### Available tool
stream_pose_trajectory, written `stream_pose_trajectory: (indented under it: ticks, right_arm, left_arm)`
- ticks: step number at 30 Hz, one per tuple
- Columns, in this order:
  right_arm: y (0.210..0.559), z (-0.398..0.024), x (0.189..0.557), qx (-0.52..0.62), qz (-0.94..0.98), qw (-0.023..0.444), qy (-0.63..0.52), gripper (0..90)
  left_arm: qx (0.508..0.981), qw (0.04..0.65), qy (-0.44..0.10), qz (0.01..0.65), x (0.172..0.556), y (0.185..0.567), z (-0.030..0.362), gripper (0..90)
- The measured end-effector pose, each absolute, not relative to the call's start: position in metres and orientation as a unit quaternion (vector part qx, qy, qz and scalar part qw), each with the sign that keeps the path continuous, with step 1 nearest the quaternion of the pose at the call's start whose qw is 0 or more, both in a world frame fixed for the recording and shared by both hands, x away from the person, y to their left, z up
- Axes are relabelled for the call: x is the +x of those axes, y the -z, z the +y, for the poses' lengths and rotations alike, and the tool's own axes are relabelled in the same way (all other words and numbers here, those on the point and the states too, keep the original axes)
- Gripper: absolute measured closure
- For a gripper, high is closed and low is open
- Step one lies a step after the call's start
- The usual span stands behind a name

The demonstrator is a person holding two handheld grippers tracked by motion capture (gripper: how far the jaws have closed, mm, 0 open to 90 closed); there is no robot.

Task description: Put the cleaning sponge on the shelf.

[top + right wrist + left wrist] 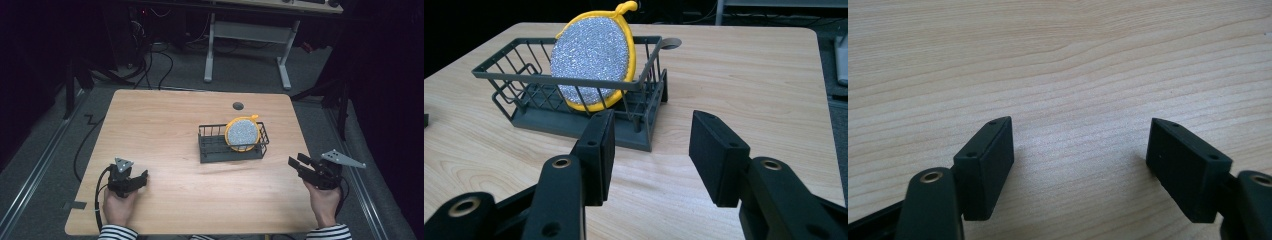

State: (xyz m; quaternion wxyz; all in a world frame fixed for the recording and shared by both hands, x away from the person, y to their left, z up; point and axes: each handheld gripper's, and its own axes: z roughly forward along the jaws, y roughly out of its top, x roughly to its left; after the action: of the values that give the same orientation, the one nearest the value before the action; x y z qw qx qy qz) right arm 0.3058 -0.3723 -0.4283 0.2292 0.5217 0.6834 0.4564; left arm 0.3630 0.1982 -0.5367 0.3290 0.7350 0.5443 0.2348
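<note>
Item 1. Left claw (141, 178), one. Near left of the bench (165, 125), held in a hand (119, 205) with a striped sleeve. Jaws stand wide apart and bare; in the left gripper view nothing but wood grain lies between them, and the claw (1080, 145) sits low over the surface.

Item 2. Right claw (295, 163), one. Near right edge of the bench, held in the other hand (324, 202), aimed left and far toward the basket. Jaws part-way wide, nothing between them; in the right gripper view the claw (651, 145) frames the basket's near corner but is apart from it.

Item 3. Wire basket (210, 145), one. Dark, open-topped, on a solid base, right of the bench's centre. Judged stiff and light; likely to slide if nudged.

Item 4. Scrubbing pad (242, 133), one. Round, silvery mesh face, yellow rim with a small yellow loop (626, 7) at the top. Stands on edge in the right end of the basket, leaning on the wire wall. Judged very light, soft and squashy, not fragile, with a coarse face that should not slip. Best hold, by judgement: the upper rim or the loop, both proud of the basket's top wire; the lower half sits behind the bars.

Item 5. Cable hole (238, 105), one. Far side of the bench, beyond the basket.
</note>
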Motion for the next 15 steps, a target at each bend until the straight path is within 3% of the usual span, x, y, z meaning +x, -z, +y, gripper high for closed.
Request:
stream_pose_trajectory:
  ticks: [15]
  right_arm:
    - [0.447, -0.376, 0.300, 0.531, 0.676, 0.222, -0.460, 53.3]
  left_arm:
    - [0.735, 0.329, -0.235, 0.544, 0.363, 0.537, 0.198, 27.6]
